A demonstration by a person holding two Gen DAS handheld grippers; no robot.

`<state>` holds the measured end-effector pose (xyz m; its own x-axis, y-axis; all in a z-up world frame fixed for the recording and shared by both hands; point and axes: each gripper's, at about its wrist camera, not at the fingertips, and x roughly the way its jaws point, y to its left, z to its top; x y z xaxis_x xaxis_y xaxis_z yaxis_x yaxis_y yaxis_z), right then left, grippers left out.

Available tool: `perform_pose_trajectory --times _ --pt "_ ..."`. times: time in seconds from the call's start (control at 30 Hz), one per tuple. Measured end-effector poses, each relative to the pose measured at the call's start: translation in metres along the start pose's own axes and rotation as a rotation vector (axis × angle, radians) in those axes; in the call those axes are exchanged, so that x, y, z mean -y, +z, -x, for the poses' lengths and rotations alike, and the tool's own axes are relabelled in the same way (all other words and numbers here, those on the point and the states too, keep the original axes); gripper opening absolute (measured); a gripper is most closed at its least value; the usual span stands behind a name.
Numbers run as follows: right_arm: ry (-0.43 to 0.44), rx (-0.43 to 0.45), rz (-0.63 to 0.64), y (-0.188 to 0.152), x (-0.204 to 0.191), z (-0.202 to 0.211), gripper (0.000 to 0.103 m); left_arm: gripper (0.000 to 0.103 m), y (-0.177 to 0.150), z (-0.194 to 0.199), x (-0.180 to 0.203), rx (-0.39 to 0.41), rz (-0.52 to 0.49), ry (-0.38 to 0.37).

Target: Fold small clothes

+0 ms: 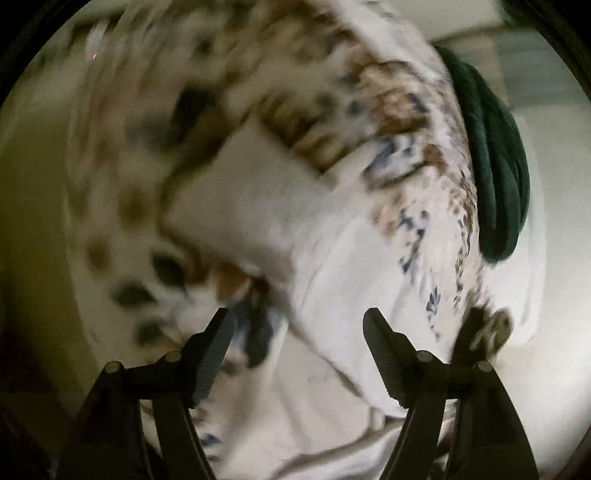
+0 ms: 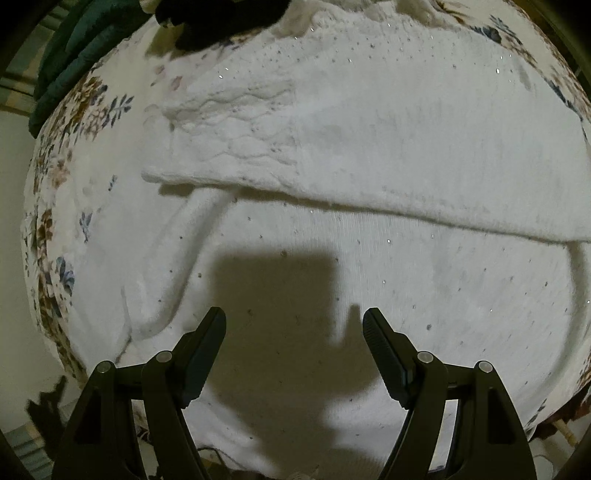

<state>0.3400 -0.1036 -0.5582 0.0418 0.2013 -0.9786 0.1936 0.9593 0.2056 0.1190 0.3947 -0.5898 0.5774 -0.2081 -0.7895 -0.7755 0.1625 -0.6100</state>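
Note:
A white knit sweater (image 2: 369, 155) with small sparkles lies flat on a flower-print cloth (image 2: 70, 122). Its upper part is folded down, making a straight edge across the middle. My right gripper (image 2: 294, 321) is open and empty, hovering just above the sweater's lower half. My left gripper (image 1: 297, 321) is open and empty above white fabric (image 1: 332, 258); that view is blurred by motion. The flower-print cloth (image 1: 424, 122) shows behind it there.
A dark green garment (image 1: 498, 158) lies at the cloth's edge; it also shows at the top left of the right wrist view (image 2: 62, 62). A black item (image 2: 218, 18) sits at the top. The cloth's edge drops off at left (image 2: 40, 295).

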Motion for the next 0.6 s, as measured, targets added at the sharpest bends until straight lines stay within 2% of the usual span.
perform_pose_trajectory --times 0.07,0.13,0.17,0.2,0.23,0.27,0.3,0.43,0.6 --pt "-0.003 -0.006 -0.01 0.003 -0.002 -0.005 0.078 0.071 0.001 -0.022 -0.01 -0.006 0.108 -0.073" --pt "-0.01 -0.006 -0.019 0.006 -0.002 -0.008 0.078 0.068 0.008 -0.036 -0.01 0.027 0.172 -0.096" --pt "-0.015 -0.002 -0.024 0.007 0.0 -0.007 0.078 0.053 0.011 -0.038 -0.005 0.064 0.184 -0.077" --pt "-0.021 0.002 -0.028 0.008 0.001 -0.007 0.078 0.014 0.019 -0.037 0.006 0.107 0.174 -0.038" --pt "-0.028 0.004 -0.032 0.01 0.003 -0.006 0.078 0.009 0.026 -0.034 0.014 0.124 0.153 -0.008" --pt "-0.035 0.007 -0.037 0.011 0.006 -0.005 0.078 0.009 0.032 -0.027 0.03 0.163 0.109 0.031" --pt "-0.038 0.009 -0.04 0.012 0.009 -0.004 0.078 0.007 0.037 -0.015 0.047 0.22 0.056 0.036" --pt "-0.047 0.014 -0.048 0.014 0.017 -0.001 0.078 0.007 0.059 0.016 0.105 0.333 -0.124 0.001" --pt "-0.026 0.024 -0.056 0.015 0.022 0.0 0.078 0.007 0.101 -0.004 0.138 0.33 -0.186 -0.022"
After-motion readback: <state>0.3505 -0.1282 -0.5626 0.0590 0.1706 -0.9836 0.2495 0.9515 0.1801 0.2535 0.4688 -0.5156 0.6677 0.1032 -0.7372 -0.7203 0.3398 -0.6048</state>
